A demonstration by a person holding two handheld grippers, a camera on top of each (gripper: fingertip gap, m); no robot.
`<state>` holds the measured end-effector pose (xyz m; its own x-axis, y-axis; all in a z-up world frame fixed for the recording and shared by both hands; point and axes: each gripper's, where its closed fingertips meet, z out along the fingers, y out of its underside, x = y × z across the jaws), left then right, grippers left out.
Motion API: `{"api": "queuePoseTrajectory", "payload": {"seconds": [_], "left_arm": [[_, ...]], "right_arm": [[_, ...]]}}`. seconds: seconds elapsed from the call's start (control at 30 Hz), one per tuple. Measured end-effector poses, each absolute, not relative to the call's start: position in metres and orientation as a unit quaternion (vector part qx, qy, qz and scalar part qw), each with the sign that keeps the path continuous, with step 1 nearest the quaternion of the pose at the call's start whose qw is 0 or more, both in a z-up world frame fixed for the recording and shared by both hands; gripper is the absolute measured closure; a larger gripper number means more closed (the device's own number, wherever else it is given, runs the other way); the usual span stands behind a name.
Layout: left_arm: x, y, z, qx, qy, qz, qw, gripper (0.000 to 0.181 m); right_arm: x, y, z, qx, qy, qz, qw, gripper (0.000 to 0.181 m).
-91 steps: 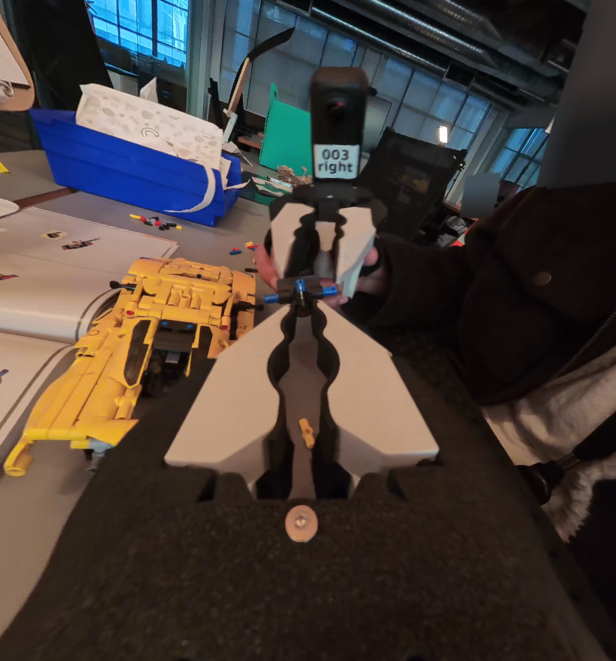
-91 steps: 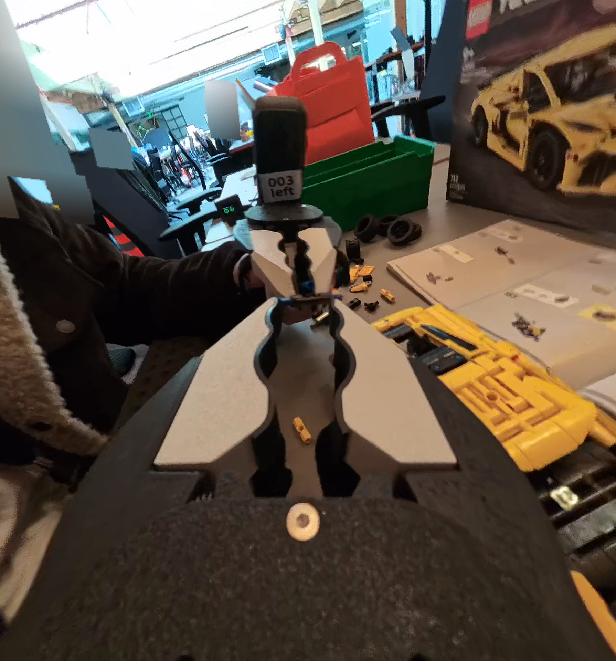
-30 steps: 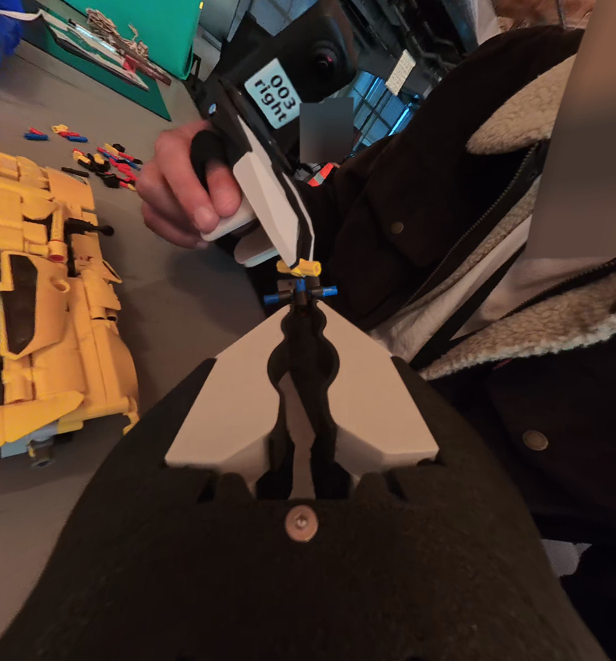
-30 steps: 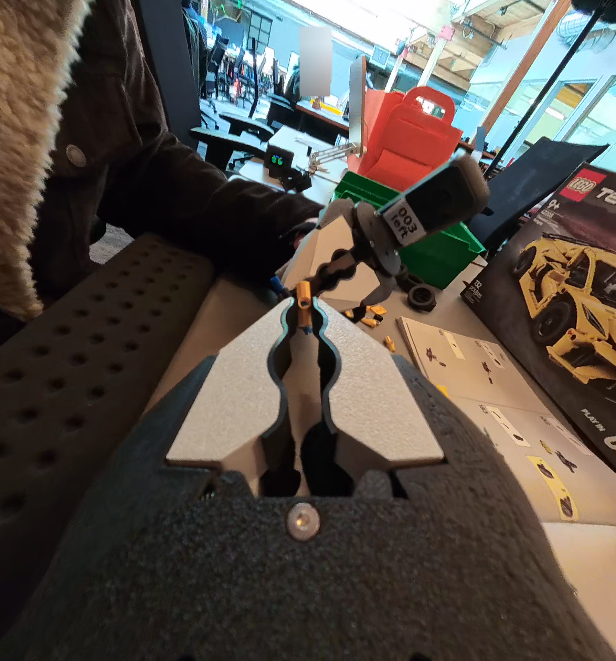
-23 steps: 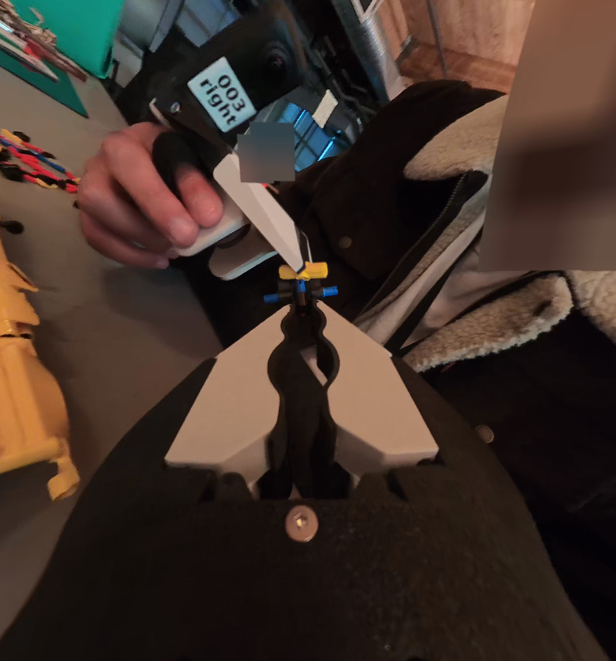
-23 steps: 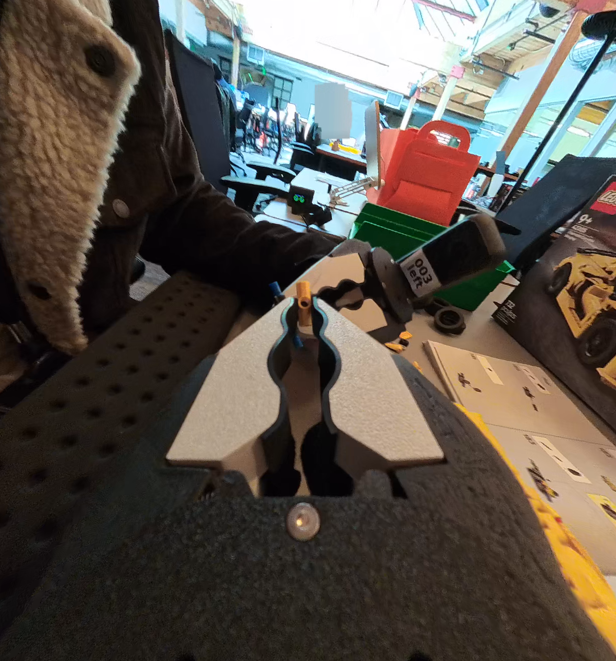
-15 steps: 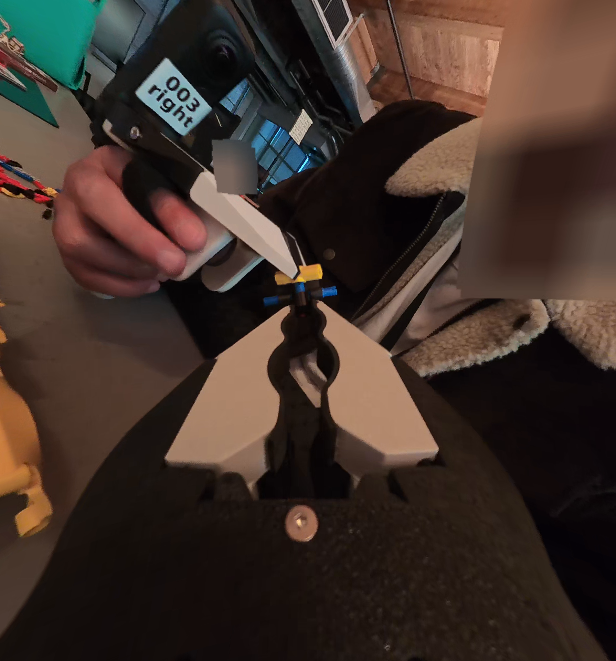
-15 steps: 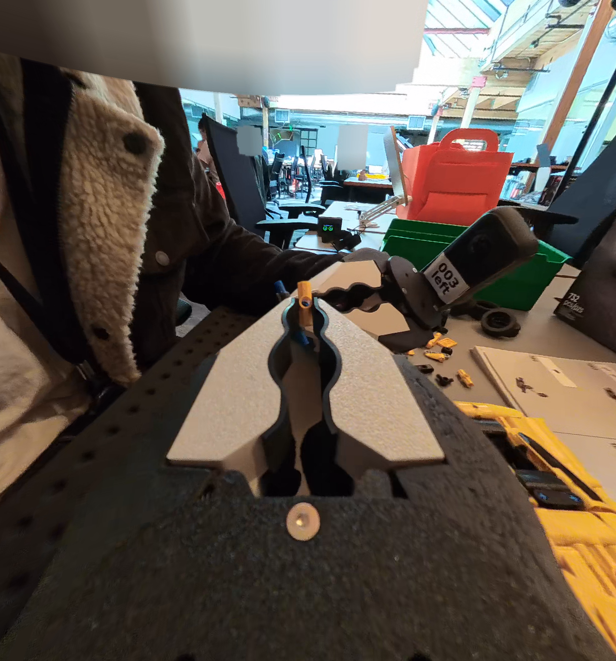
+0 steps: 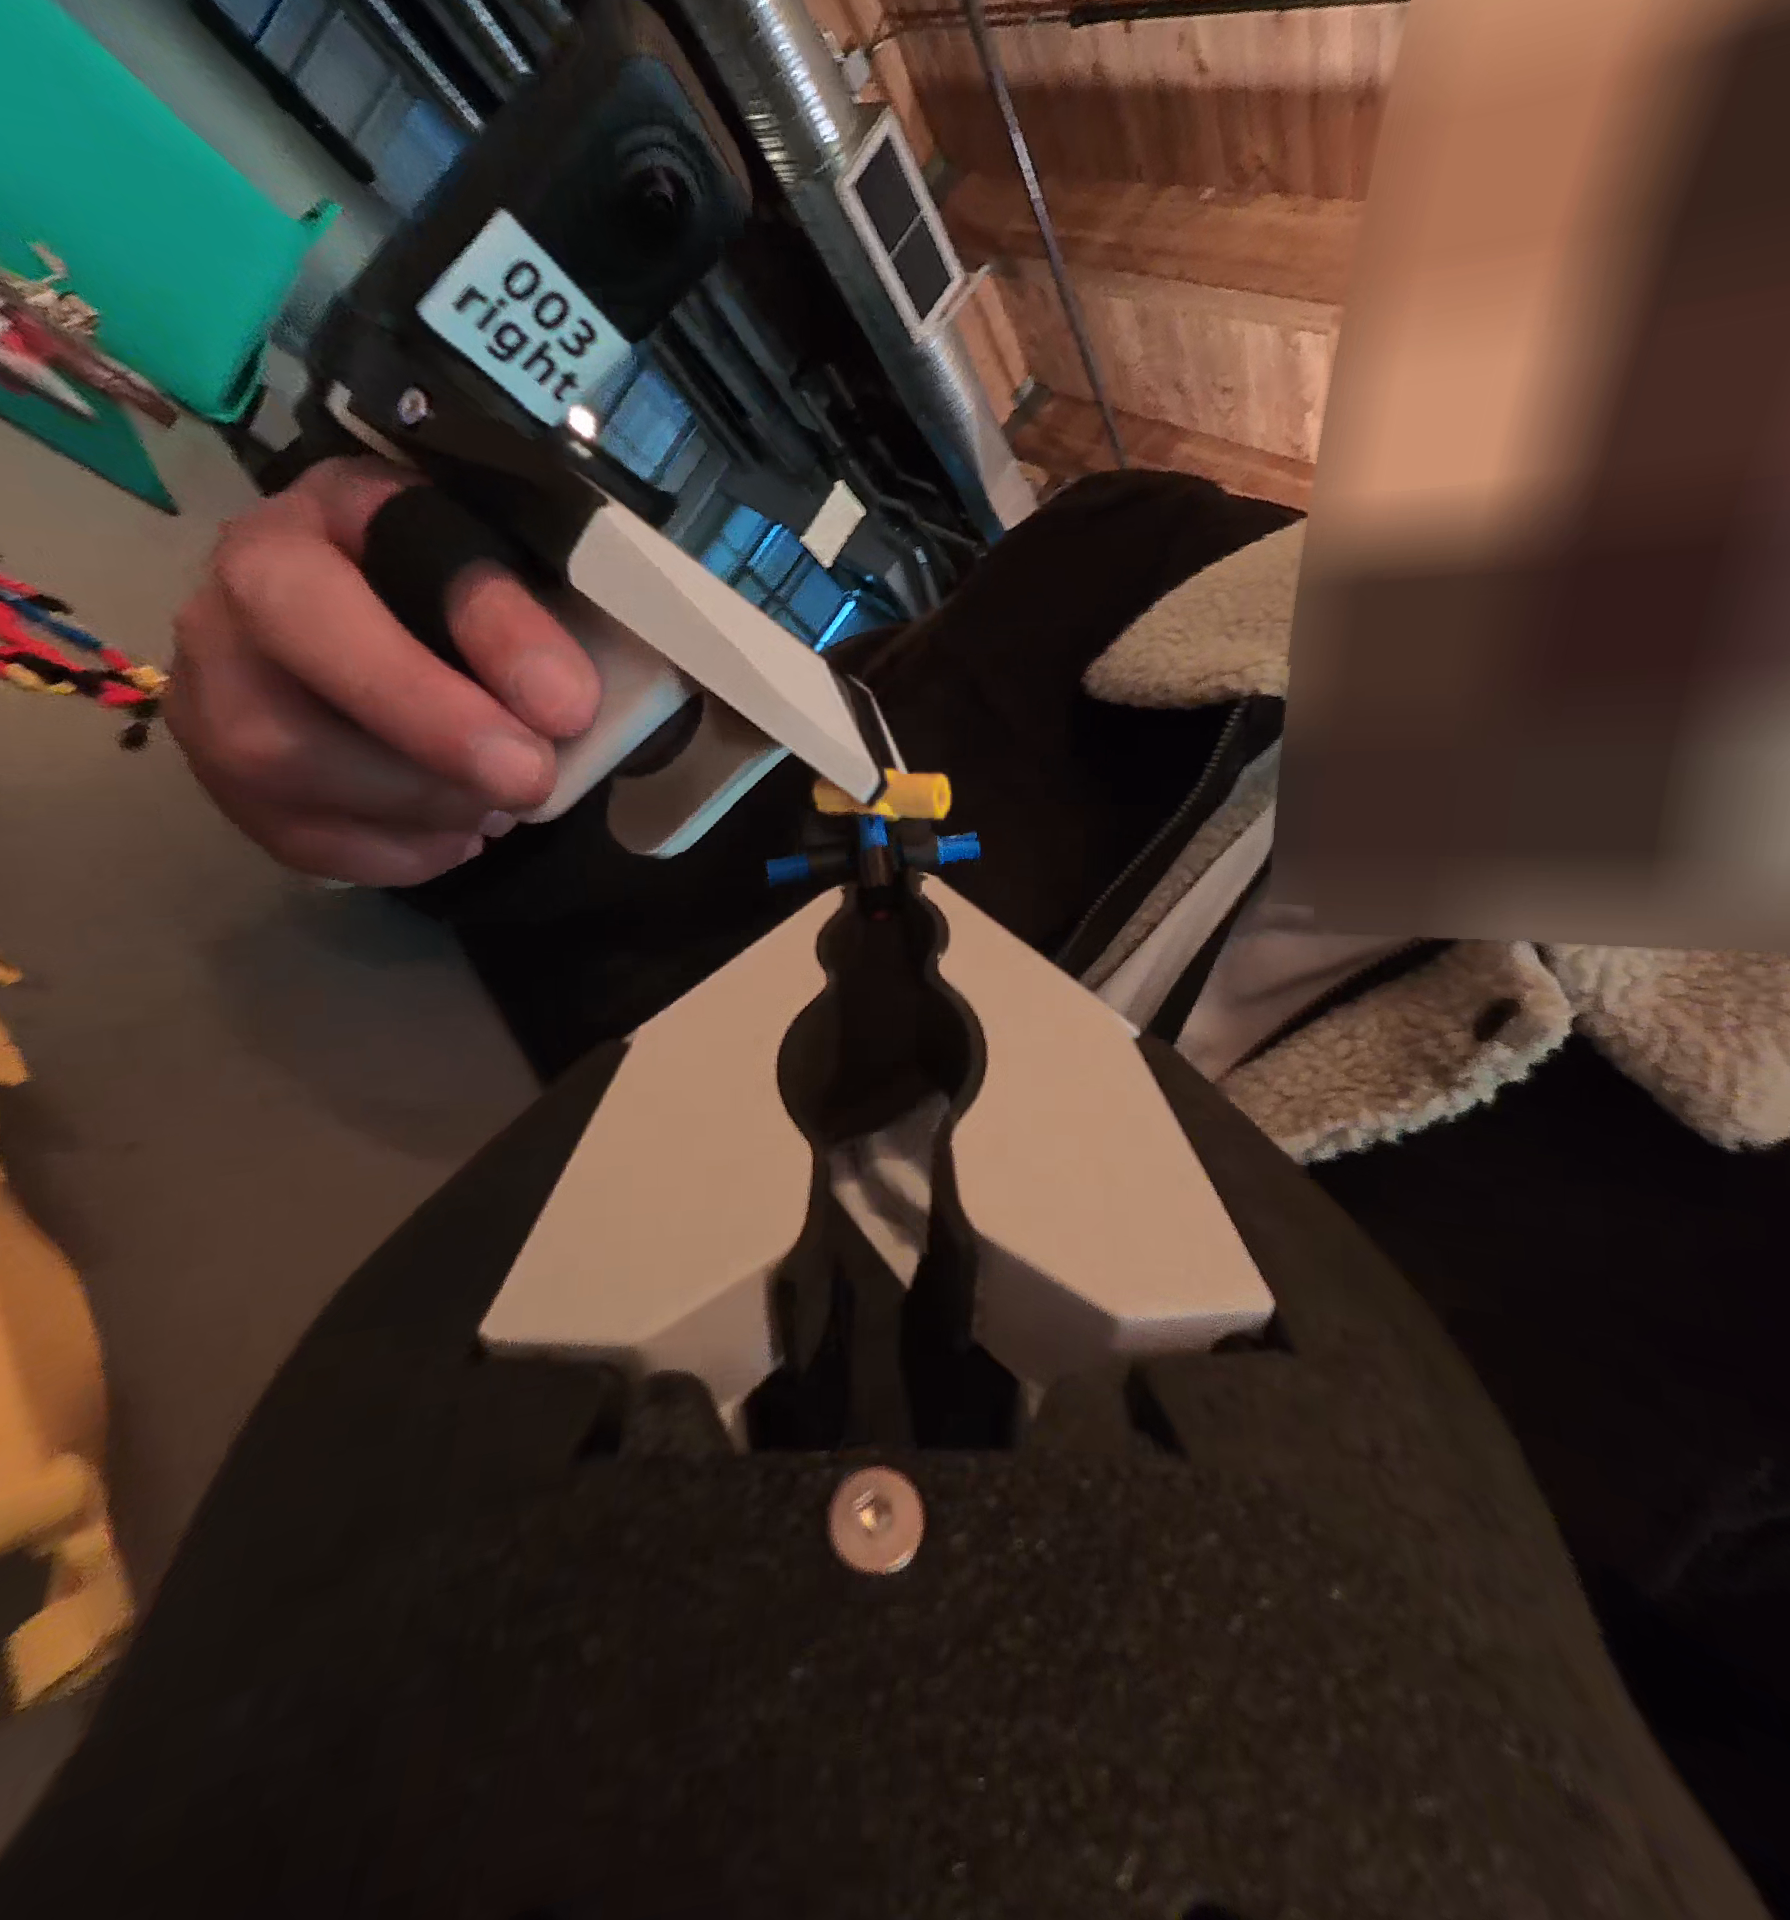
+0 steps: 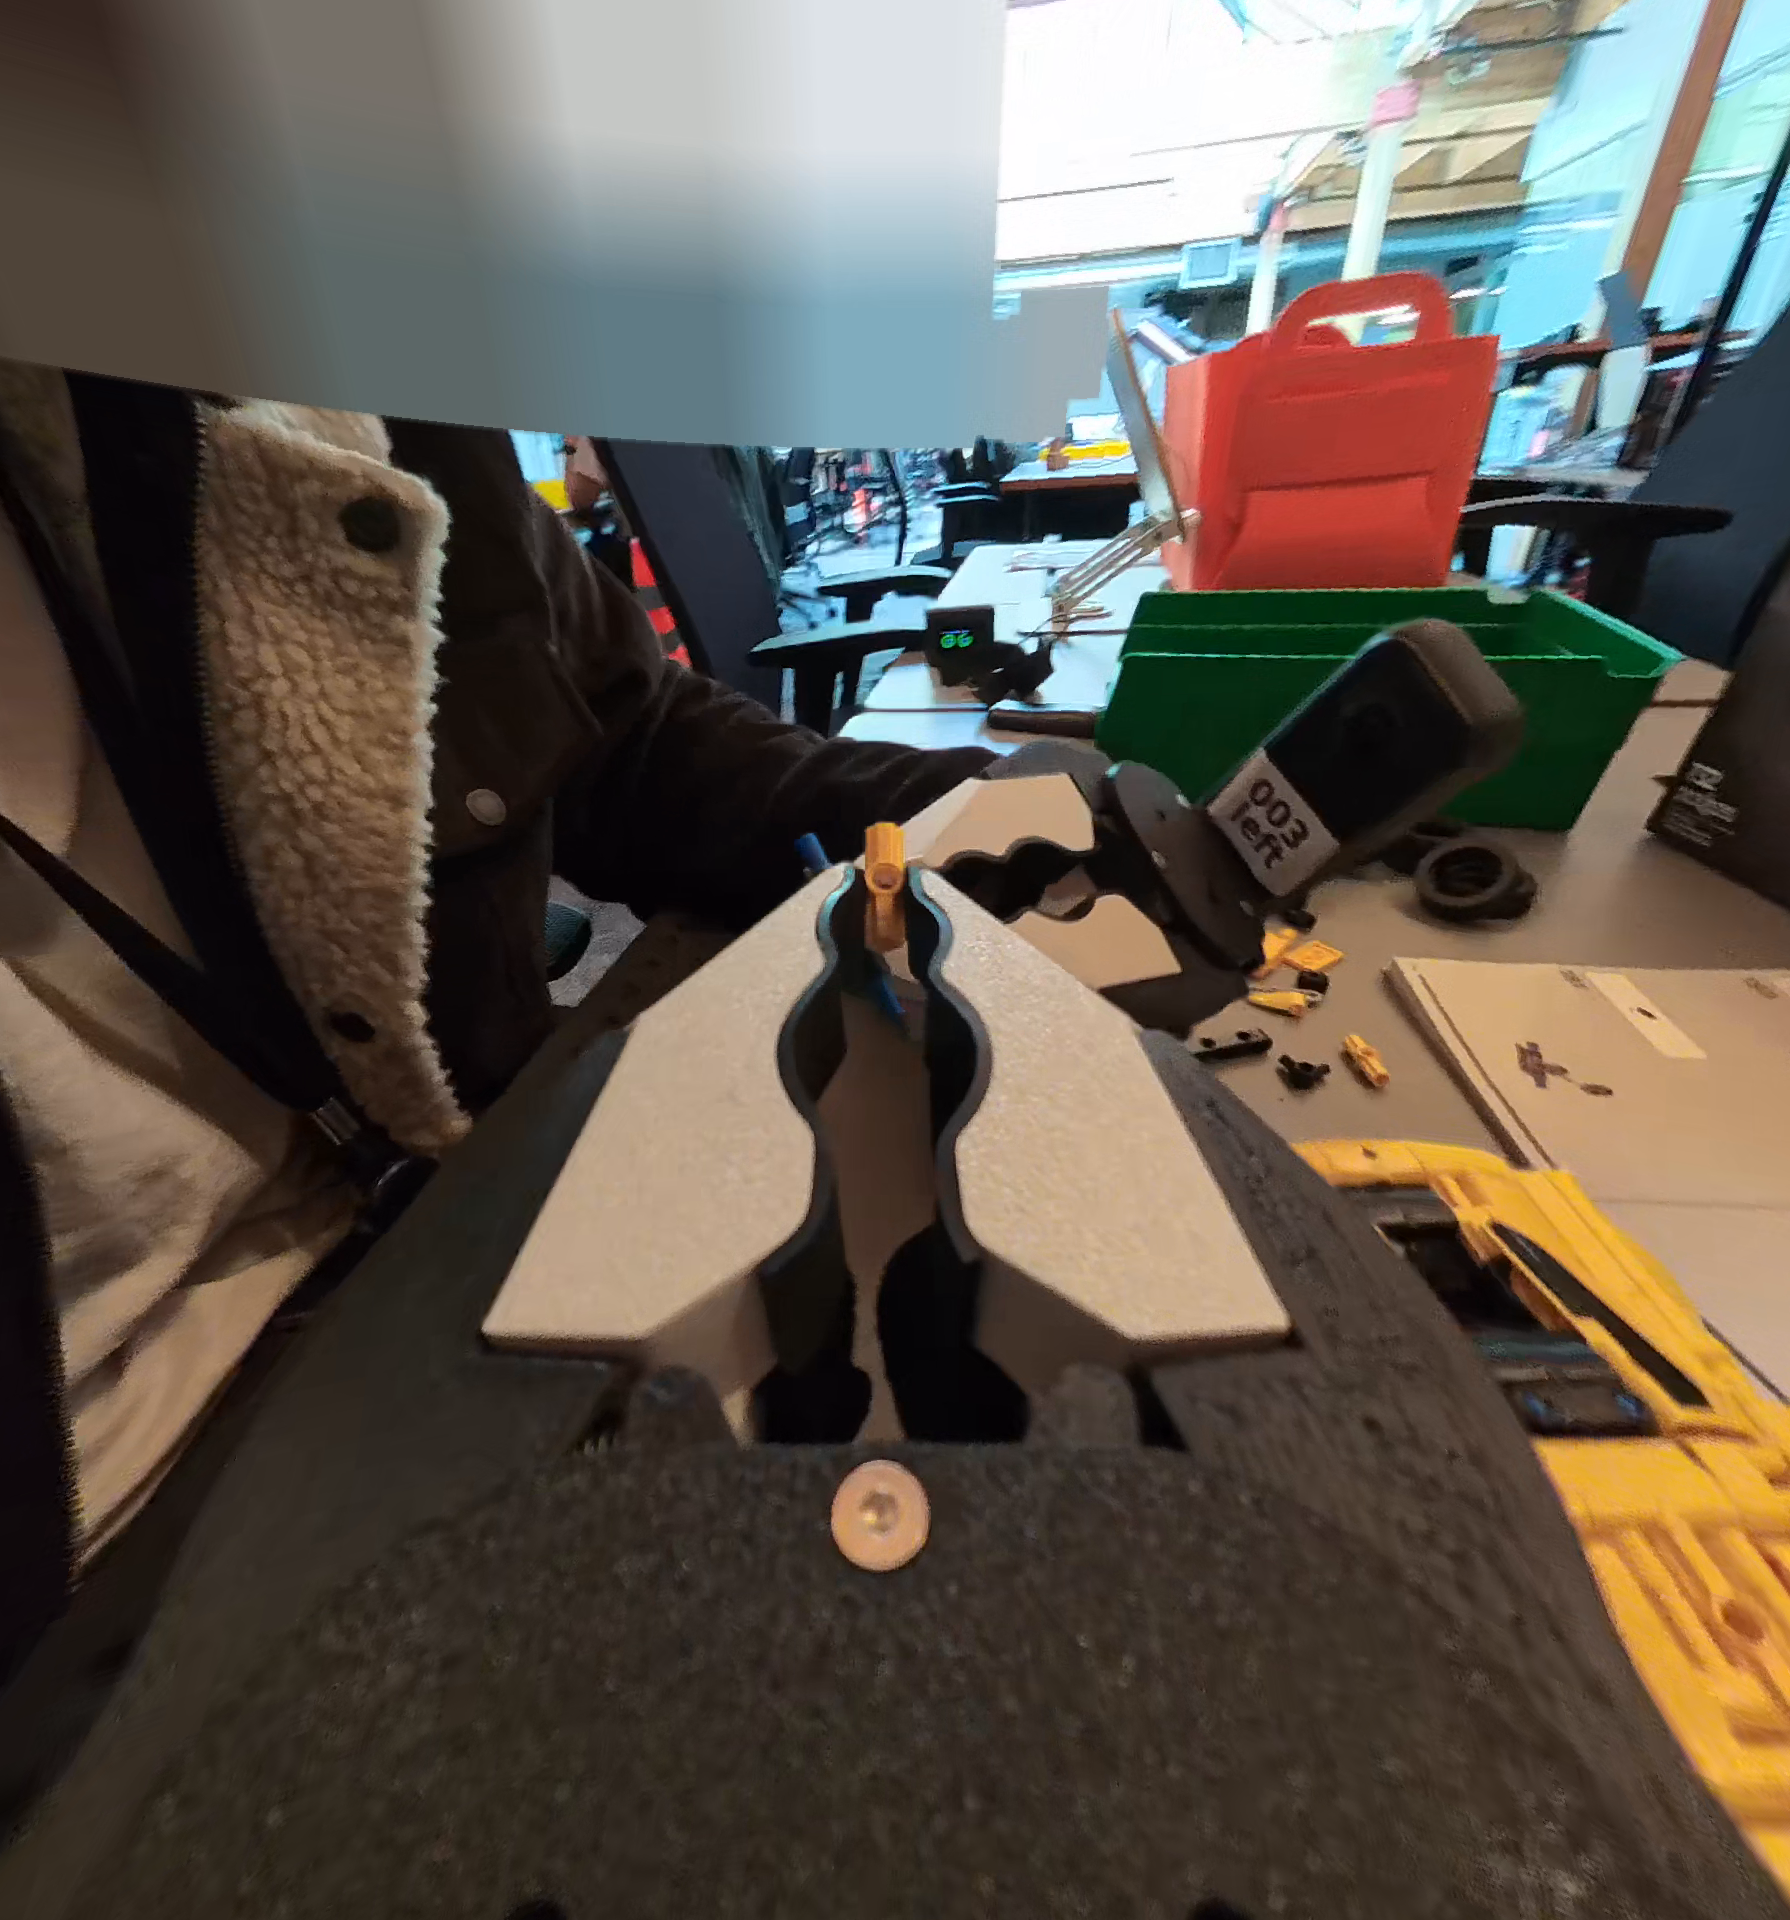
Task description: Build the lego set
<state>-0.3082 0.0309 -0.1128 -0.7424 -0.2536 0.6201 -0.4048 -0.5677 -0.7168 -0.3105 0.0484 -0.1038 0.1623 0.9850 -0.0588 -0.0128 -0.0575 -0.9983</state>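
My left gripper (image 9: 878, 883) is shut on a small black piece with blue pins (image 9: 870, 854), held in the air in front of the person's jacket. My right gripper (image 10: 883, 878) is shut on a short yellow connector (image 10: 883, 883). In the left wrist view the right gripper (image 9: 865, 774) comes in from the upper left and holds the yellow connector (image 9: 886, 798) right on top of the black piece, touching it. In the right wrist view the left gripper (image 10: 958, 868) reaches in from the right. The part-built yellow car (image 10: 1597, 1403) lies on the table at the lower right.
An open instruction booklet (image 10: 1649, 1060) lies beyond the car. Loose small pieces (image 10: 1286, 966) and black tyres (image 10: 1473, 883) lie near a green bin (image 10: 1390, 675) and a red bag (image 10: 1338, 447). More loose pins (image 9: 39, 655) lie far left. The person's torso is close behind the grippers. Both grippers' tips are close together, under 4 cm apart. Left tips and right tips are each some 15 centimeters from the part-built yellow car (image 10: 1597, 1403).
Three seconds ago the yellow connector lay on the table; now my right gripper holds it against the black piece. Both grippers have lifted and tilted up toward the person.
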Motion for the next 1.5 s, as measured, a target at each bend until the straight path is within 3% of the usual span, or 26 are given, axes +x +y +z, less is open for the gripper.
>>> {"api": "queuePoseTrajectory", "payload": {"seconds": [0.43, 0.73, 1.07, 1.3, 1.43, 1.5], "left_arm": [[-0.336, 0.025, -0.074, 0.239, -0.462, 0.853, -0.043, 0.175], [-0.335, 0.030, -0.073, 0.247, -0.460, 0.850, -0.062, 0.175], [-0.322, 0.042, -0.085, 0.299, -0.479, 0.817, -0.117, 0.174], [-0.306, 0.051, -0.097, 0.346, -0.488, 0.786, -0.158, 0.174], [-0.291, 0.066, -0.106, 0.395, -0.487, 0.744, -0.232, 0.174], [-0.284, 0.074, -0.108, 0.417, -0.477, 0.724, -0.271, 0.174]], "right_arm": [[-0.344, 0.041, -0.068, -0.566, -0.535, 0.516, 0.356, 0.173], [-0.339, 0.045, -0.065, -0.576, -0.553, 0.490, 0.350, 0.172], [-0.326, 0.048, -0.069, -0.595, -0.566, 0.445, 0.358, 0.165], [-0.305, 0.079, -0.067, -0.677, -0.464, 0.363, 0.441, 0.157], [-0.285, 0.099, -0.076, -0.769, -0.281, 0.239, 0.521, 0.144], [-0.280, 0.096, -0.087, -0.787, -0.230, 0.179, 0.544, 0.124]]}}
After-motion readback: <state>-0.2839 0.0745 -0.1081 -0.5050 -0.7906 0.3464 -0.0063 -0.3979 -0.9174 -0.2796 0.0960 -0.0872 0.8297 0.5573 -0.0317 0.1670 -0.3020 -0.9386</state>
